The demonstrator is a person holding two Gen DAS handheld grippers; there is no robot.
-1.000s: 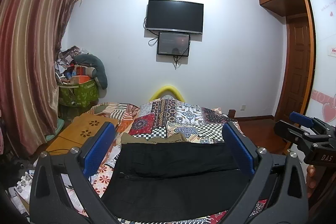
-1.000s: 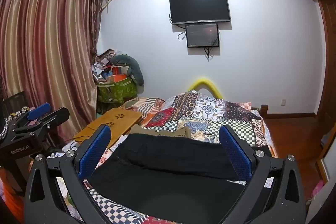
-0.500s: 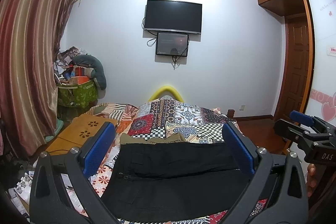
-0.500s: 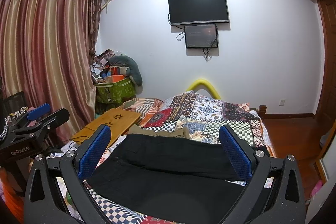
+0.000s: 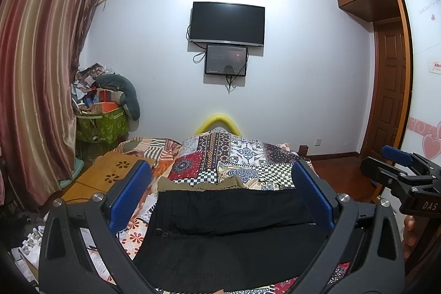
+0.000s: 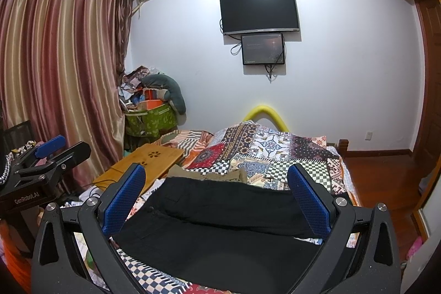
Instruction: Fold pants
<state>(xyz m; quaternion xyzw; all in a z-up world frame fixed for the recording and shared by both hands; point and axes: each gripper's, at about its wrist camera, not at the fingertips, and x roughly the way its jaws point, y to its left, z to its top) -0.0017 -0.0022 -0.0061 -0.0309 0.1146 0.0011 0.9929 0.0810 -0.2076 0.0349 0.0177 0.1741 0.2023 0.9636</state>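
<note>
Black pants lie spread flat across the near end of the bed, also in the right wrist view. My left gripper is open and empty, held above the pants. My right gripper is open and empty, also above the pants. Each gripper shows at the edge of the other's view: the right one at the right, the left one at the left. An olive garment lies just beyond the pants.
The bed carries a patchwork quilt. A wooden lap desk sits at the bed's left. A green bin with clutter stands by the curtain. A TV hangs on the far wall. A wooden door is at the right.
Both views have tilted up very slightly. The pants and both open grippers stay as they were.
</note>
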